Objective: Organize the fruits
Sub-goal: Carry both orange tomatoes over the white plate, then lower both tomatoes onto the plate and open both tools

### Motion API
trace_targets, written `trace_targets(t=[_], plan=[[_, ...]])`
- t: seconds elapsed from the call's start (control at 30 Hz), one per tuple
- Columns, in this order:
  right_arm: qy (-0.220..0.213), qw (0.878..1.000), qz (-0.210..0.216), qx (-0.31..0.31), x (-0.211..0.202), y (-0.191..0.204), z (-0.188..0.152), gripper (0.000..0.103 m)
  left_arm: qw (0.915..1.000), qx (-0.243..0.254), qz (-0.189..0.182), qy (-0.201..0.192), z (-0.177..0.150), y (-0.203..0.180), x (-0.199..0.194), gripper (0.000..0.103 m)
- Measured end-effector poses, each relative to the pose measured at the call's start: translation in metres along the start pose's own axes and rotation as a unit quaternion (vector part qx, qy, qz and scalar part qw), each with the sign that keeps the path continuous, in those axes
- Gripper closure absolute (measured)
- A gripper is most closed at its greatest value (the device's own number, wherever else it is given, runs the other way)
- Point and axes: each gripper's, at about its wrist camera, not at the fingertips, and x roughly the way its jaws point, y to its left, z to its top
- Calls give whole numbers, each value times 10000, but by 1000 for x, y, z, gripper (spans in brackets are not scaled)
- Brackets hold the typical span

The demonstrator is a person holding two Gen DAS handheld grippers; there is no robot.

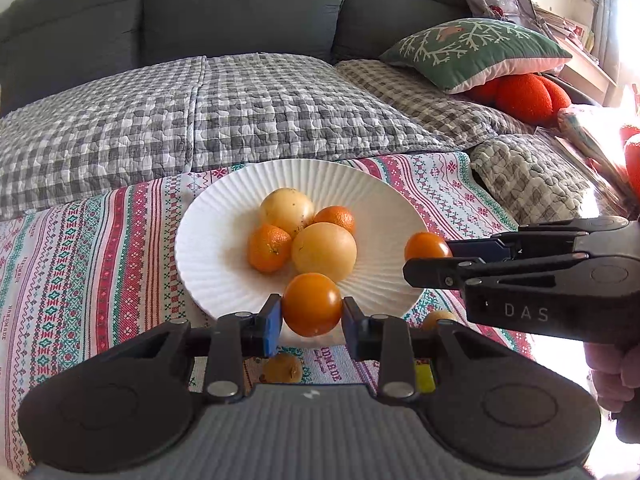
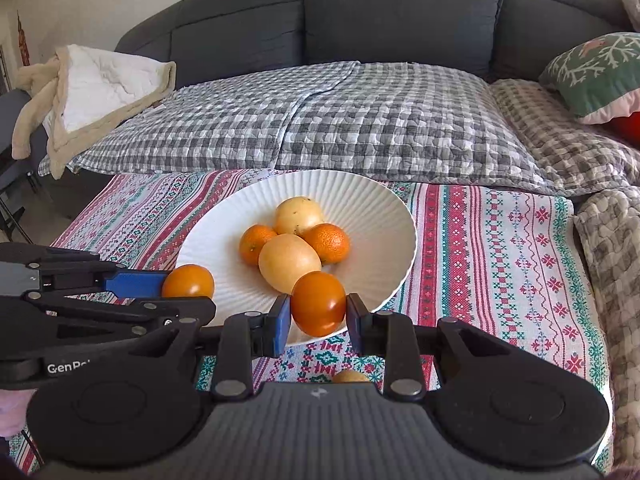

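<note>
A white ribbed plate (image 1: 224, 264) (image 2: 380, 220) sits on a patterned cloth and holds two pale yellow fruits and two mandarins (image 1: 268, 248) (image 2: 328, 242). My left gripper (image 1: 311, 317) is shut on an orange tomato (image 1: 312, 304) just above the plate's near rim; it also shows in the right wrist view (image 2: 188, 282). My right gripper (image 2: 318, 316) is shut on another orange tomato (image 2: 318, 304) over the plate's near rim; that tomato shows in the left wrist view (image 1: 426, 246).
Small brownish fruits lie on the cloth (image 1: 60, 240) under the grippers (image 1: 282, 368) (image 2: 350, 377). A grey sofa (image 1: 240, 8) with a checked quilt (image 1: 240, 112) stands behind. A green cushion (image 1: 476, 52) and orange cushion (image 1: 524, 98) lie right.
</note>
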Motion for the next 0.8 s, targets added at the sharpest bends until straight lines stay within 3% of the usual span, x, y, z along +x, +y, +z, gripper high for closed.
trace_targets(t=[0.2, 0.6, 0.7, 0.8], plan=[[10, 10000, 25, 88, 8, -9, 2, 76, 9997, -27, 110, 208, 4, 3, 26, 94], [-11, 9998, 36, 195, 18, -13, 3, 76, 9998, -47, 41, 214, 9, 4, 40, 94], [-34, 9996, 102, 244, 16, -14, 4, 73, 9998, -91, -16, 183, 9, 6, 39, 90], [-55, 9996, 116, 255, 14, -15, 4, 65, 9998, -92, -33, 145, 8, 6, 37, 79]])
